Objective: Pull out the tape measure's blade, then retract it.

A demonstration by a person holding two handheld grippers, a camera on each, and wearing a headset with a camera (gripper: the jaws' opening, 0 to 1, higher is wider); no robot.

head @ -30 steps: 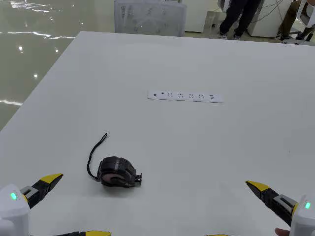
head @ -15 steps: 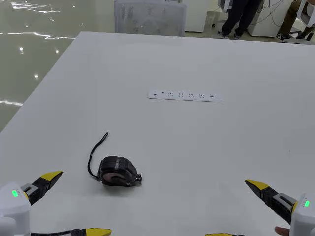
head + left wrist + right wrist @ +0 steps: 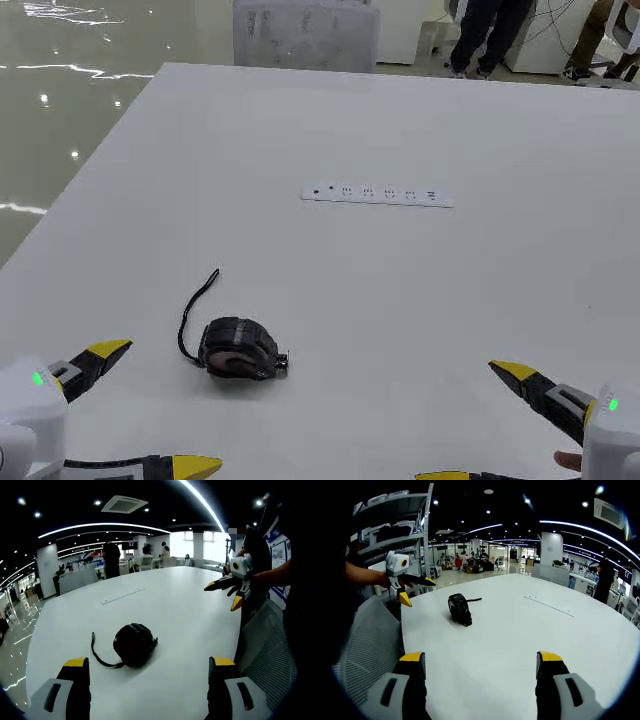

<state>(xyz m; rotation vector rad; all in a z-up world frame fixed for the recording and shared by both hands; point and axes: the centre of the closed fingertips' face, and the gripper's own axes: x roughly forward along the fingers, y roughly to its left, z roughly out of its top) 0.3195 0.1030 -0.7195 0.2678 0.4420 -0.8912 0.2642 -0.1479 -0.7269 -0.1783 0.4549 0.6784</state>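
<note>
The tape measure (image 3: 238, 349) lies on the white table (image 3: 420, 290), on the near left part of it in the head view. It is a dark, rounded case lying on its side. Its small end hook (image 3: 282, 359) sits tight against the case at the right end, so the blade is wound in. A thin black wrist strap (image 3: 190, 310) curls away from the case's left end, up and away from the person, and lies flat on the table.

The left gripper (image 3: 156, 407) hovers at the bottom left of the head view, near the tape measure but apart from it. Its yellow-tipped jaws are spread wide and released, with nothing between them. In the left gripper view the case lies ahead, between the lines of the two jaws (closer to the left one).

The right gripper (image 3: 472, 422) hovers at the bottom right, well apart from the tape measure. Its jaws are also spread wide and grasp nothing. In the right gripper view the case lies further off on the table, towards the left.

A white power strip (image 3: 378, 196) lies flat further back on the table, beyond the tape measure and to its right. A pale chair (image 3: 305, 35) stands at the far edge. Beyond it, people's legs (image 3: 490, 30) show on the shiny floor.
</note>
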